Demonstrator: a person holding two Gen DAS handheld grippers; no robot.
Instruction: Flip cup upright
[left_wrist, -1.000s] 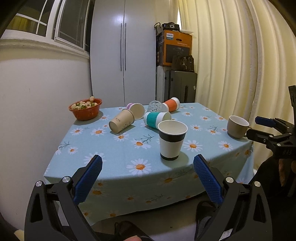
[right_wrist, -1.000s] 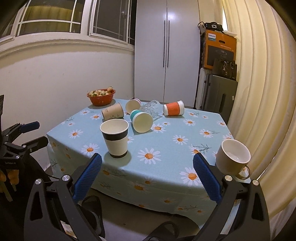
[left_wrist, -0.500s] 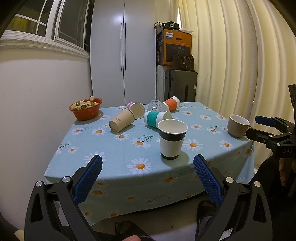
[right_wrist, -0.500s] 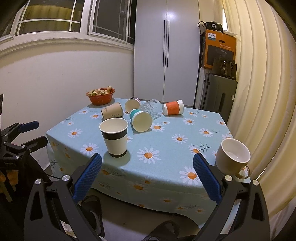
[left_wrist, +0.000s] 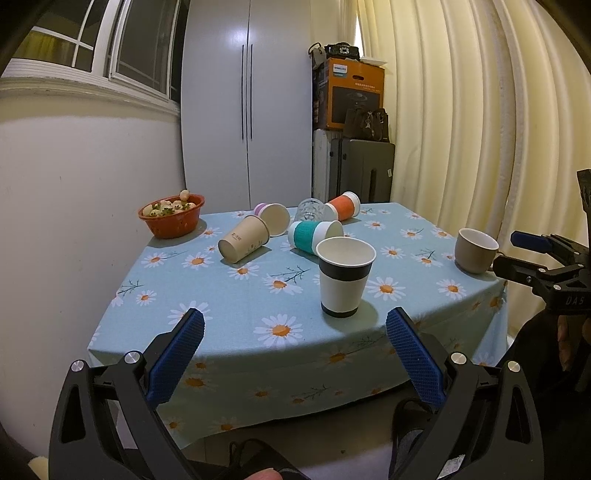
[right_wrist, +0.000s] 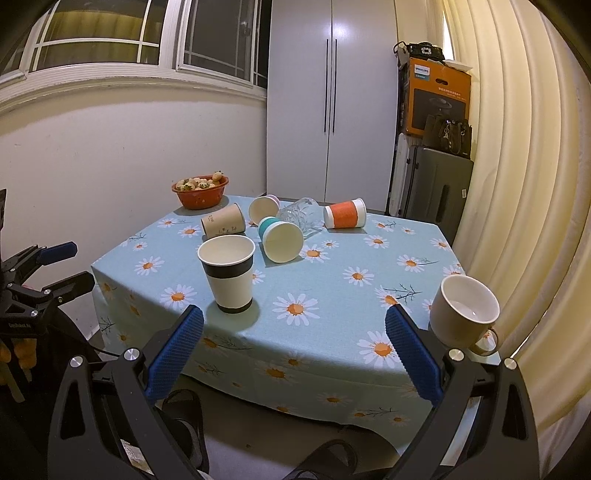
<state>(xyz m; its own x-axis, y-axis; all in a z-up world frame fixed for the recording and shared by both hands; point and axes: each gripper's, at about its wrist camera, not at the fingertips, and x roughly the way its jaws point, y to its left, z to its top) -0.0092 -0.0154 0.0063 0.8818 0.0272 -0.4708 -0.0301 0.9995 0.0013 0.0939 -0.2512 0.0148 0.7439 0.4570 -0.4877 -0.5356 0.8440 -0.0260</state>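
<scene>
Cups of paper lie tipped over on the blue cloth-covered table (left_wrist: 258, 306) with white daisies. Using the tall white paper cup with a black band (left_wrist: 345, 277) as the landmark: it stands upright near the front edge, mouth open to the top. Just behind it lies a white cup with a bumpy teal sleeve (left_wrist: 314, 236) on its side. To the landmark's back left lies a plain brown paper cup (left_wrist: 243, 239), and behind that a pale cup with a pink bottom (left_wrist: 273, 218), also on its side. Further back lie a clear glass with a cut pattern (right_wrist: 299, 218) and a white cup with an orange sleeve (left_wrist: 343, 205). Far back left sits a round red plastic basket (left_wrist: 171, 221) full of small pale fruit. Well to the right of the landmark, at the table's edge, stands a smooth beige mug with a handle (right_wrist: 463, 312), upright.

The left gripper (left_wrist: 295, 354) hangs in front of the table, low, its bumpy blue pads (left_wrist: 177, 354) spread wide with nothing between them. The right gripper (right_wrist: 293, 350) does too, jaws wide apart and holding nothing, close to the beige mug.
</scene>
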